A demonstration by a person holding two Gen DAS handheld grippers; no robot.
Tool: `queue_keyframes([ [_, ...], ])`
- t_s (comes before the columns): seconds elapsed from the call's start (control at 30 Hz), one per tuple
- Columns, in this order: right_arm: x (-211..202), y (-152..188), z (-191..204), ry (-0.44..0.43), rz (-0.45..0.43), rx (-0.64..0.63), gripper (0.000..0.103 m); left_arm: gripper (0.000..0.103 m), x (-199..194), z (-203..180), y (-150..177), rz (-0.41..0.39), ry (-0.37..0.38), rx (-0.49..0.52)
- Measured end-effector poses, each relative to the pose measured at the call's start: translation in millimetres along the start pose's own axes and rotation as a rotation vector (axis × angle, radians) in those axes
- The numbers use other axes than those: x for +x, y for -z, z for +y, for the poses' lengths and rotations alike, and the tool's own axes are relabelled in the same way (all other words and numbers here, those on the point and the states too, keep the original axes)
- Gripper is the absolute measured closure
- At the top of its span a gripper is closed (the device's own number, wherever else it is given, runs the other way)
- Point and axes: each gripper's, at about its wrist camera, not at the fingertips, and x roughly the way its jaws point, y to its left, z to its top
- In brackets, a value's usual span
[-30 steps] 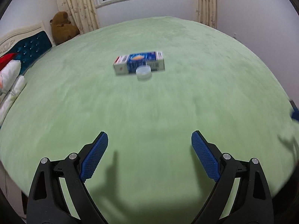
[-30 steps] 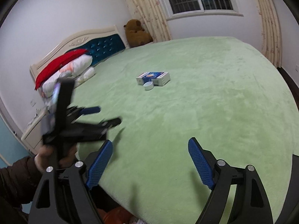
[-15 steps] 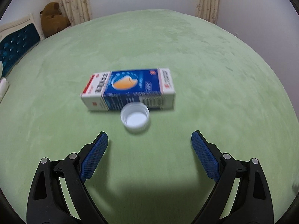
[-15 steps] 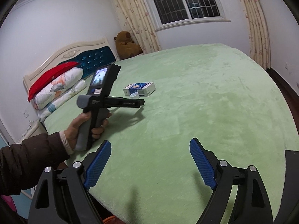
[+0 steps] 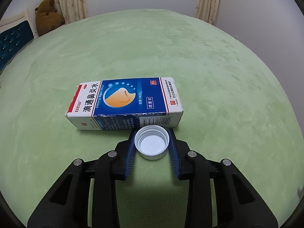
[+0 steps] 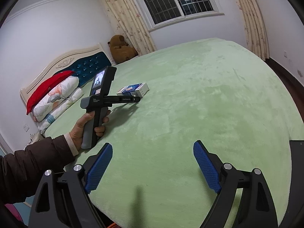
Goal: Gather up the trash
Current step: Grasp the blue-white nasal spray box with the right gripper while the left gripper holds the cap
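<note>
Two pieces of trash lie on the green bedspread (image 5: 218,72), and the nearer one has just been taken. A second ago the left gripper (image 5: 152,133) hung wide over bare cover with the white bottle cap (image 5: 151,144) and the medicine box (image 5: 125,102) small and far up the bed; half a second ago it was just short of the cap, jaws still spread. Now its jaws have just been closing, and the blue pads sit against the cap's ribbed rim on both sides — narrow, holding the cap, which rests open side up on the cover. The fingertips reach right up to the long side of the box, which lies flat just behind the cap, touching it or nearly so; I cannot tell which.

By my reading the pick-up is made but not lifted, so the first item counts as secured rather than collected. A straight lift should clear the box, though the tips are close enough that they might drag it.

From the right wrist view, the right gripper (image 6: 152,165) stands wide with nothing between its pads, near the bed's edge and well apart from the trash. Beyond it the person's left hand (image 6: 85,125) grips the other tool's handle, its fingers reaching to the box. Farther off are the pillows (image 6: 57,98), the headboard (image 6: 91,66) and a plush bear (image 6: 121,49) under the window. No bin shows in either view.
</note>
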Motion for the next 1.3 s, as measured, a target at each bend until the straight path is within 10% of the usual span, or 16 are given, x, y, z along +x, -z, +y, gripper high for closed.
queue_keyframes([
  [0.57,53.5,-61.0,26.7,-0.081,0.114,-0.176,0.018,0.071,-73.7,32.1,81.4,-0.022,-0.110,-0.058],
  [0.97,187.9,-162.9,88.8,-0.176,0.285,-0.402,0.018,0.071,-77.8,39.1,96.1,-0.105,-0.115,-0.132],
  [1.3,310.1,-168.1,130.5,-0.078,0.487,-0.743,0.017,0.071,-76.6,39.7,98.9,-0.129,-0.103,-0.117],
])
